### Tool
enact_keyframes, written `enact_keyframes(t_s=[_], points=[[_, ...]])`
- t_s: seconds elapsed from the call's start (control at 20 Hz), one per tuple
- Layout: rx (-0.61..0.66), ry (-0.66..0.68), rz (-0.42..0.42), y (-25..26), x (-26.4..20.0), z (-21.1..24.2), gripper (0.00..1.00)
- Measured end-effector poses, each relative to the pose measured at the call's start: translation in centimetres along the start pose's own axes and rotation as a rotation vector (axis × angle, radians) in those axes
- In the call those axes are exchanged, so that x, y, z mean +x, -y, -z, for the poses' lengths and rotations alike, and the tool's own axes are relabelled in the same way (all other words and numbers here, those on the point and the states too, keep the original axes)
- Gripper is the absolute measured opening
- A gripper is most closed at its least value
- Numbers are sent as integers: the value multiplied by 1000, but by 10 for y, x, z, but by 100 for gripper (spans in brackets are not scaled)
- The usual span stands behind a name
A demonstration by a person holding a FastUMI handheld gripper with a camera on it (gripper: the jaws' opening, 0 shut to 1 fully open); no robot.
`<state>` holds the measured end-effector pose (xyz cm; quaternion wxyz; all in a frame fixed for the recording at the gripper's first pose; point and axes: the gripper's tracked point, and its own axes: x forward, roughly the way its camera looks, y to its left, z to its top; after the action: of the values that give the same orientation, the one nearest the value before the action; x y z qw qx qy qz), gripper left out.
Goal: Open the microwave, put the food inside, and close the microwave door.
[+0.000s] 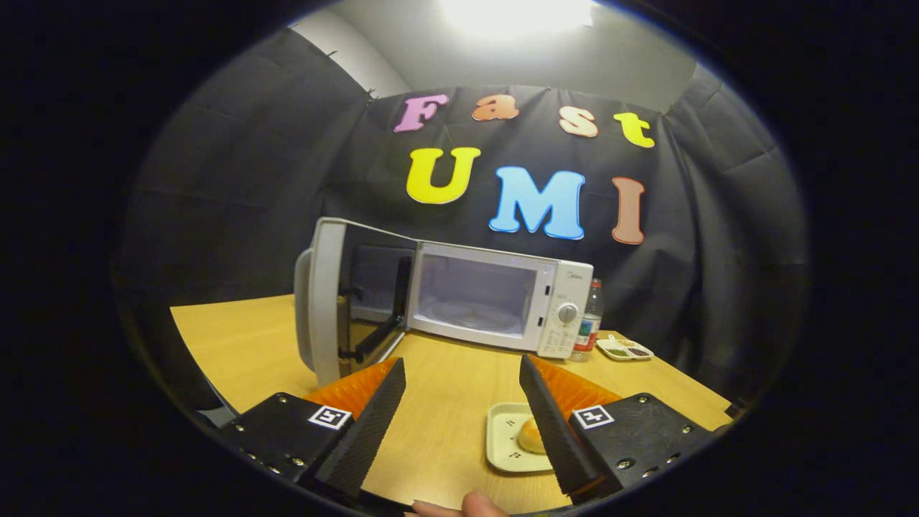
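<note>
A white microwave (495, 298) stands at the back of the wooden table (445, 402) with its door (344, 301) swung wide open to the left, showing the lit cavity and its turntable. My gripper (463, 373) is open, its two black ribbed fingers (373, 424) spread wide with nothing between them. Close below, a square white plate (506, 441) carries a small golden bun (531, 434). The plate lies by the right finger, which hides part of the bun.
A plastic water bottle (590, 319) stands just right of the microwave. A small white dish (624, 350) with sauces sits behind it to the right. A person's fingertip (477, 504) shows under the gripper. Bare tabletop lies between the fingers and the microwave.
</note>
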<state>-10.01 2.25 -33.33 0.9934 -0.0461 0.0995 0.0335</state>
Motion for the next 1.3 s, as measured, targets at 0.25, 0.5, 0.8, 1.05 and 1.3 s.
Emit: enact_keyframes(t_s=[0.25,0.5,0.8,1.05,1.3], points=[[86,-137,54,53,17,49,97],[154,-267,73,78,33,93,97],[172,-361,40,79,42,119,99],[195,-364,24,83,45,118,77],[219,-339,-16,77,42,101,66]])
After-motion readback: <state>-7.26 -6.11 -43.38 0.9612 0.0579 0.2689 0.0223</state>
